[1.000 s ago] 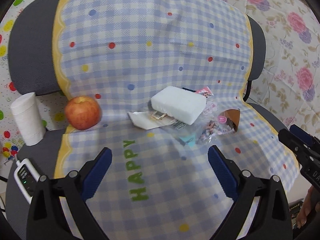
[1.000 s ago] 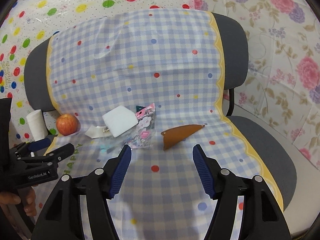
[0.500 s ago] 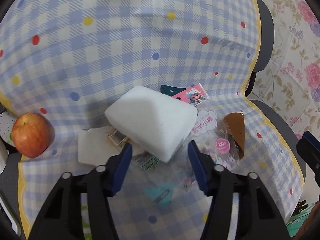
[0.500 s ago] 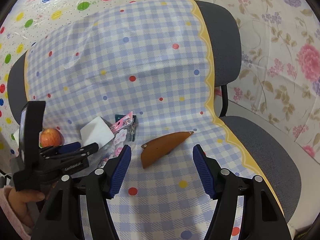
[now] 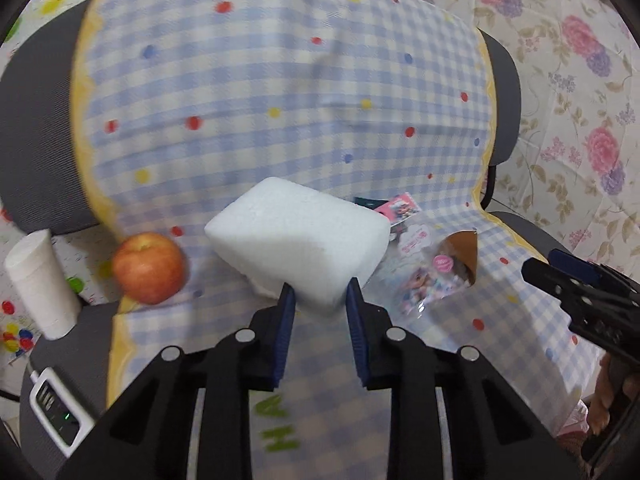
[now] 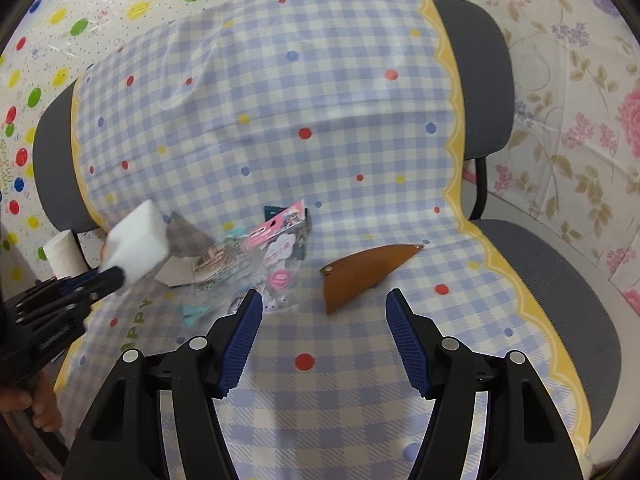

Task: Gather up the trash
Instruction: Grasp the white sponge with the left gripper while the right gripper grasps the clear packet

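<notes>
My left gripper (image 5: 320, 300) is shut on a white foam block (image 5: 298, 242) and holds it lifted above the chair seat; the block also shows in the right wrist view (image 6: 138, 242). On the seat lie a clear plastic sticker wrapper with pink labels (image 6: 276, 252), a folded white paper (image 6: 176, 274) and a brown triangular piece (image 6: 360, 276). My right gripper (image 6: 324, 308) is open and empty, hovering just in front of the brown piece. The right gripper also shows at the right edge of the left wrist view (image 5: 580, 284).
A red apple (image 5: 149, 267) sits at the seat's left edge. A white paper roll (image 5: 42, 284) stands left of it. A white device with a green light (image 5: 58, 410) lies at lower left. The chair is covered by a blue checked cloth (image 6: 320, 120).
My left gripper closed on the foam block and lifted it off the wrappers, moving back and left. My right gripper moved slightly closer to the brown piece.
</notes>
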A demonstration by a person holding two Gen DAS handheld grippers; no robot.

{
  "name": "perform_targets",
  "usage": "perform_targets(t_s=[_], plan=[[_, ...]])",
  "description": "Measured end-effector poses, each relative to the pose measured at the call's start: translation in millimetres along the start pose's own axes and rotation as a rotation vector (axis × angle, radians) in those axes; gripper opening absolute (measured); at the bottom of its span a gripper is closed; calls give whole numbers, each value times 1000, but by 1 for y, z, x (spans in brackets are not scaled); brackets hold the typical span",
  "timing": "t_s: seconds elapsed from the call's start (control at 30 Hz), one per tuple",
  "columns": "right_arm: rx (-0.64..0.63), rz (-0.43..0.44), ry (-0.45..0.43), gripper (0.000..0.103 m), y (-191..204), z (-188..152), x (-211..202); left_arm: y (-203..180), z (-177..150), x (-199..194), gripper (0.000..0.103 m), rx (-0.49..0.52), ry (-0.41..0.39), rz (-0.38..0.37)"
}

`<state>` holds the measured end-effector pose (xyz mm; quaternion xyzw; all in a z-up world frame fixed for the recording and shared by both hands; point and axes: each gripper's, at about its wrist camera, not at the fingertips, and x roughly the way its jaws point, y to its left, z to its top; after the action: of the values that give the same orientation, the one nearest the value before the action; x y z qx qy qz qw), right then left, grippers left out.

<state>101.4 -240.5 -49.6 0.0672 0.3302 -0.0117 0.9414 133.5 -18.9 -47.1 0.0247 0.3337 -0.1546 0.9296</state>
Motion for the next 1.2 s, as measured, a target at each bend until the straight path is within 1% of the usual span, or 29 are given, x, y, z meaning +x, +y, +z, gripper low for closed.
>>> perform_targets(t_s=[0.1,0.13,0.2,0.4,0.5,0.67,0.8,0.87,0.9,1.0,1.07,1.13,1.17,1.2], plan=[[-5,20,22,64,8,-2,10,14,-9,-9,24,-16,-7,39],[-9,30,30,59,12,-3,14,18,-11,-9,24,-19,-4,47],[-20,58,52,54,21,-4,21,25,-14,-8,24,-33,3,48],[-70,104,73,54,47,-4,38,34,-18,-2,25,-55,11,40],[-53,79,71,55,43,0,44,33,-22,2,24,-54,23,21],[-1,22,86,55,19,10,63,28,-26,9,25,-47,35,3],[44,40,115,55,8,12,77,27,-24,14,25,-46,38,1],[53,56,145,56,7,10,87,26,-24,16,25,-45,41,1],[54,58,147,59,7,8,89,25,-23,16,25,-43,43,2],[71,80,146,61,6,8,91,23,-23,18,25,-41,48,1],[90,109,144,57,5,8,88,23,-22,19,25,-40,50,3],[81,132,141,34,7,10,84,23,-22,18,25,-38,49,4],[76,149,145,28,10,10,84,22,-21,18,25,-36,48,5],[68,165,144,13,12,11,81,21,-20,17,25,-36,47,8]])
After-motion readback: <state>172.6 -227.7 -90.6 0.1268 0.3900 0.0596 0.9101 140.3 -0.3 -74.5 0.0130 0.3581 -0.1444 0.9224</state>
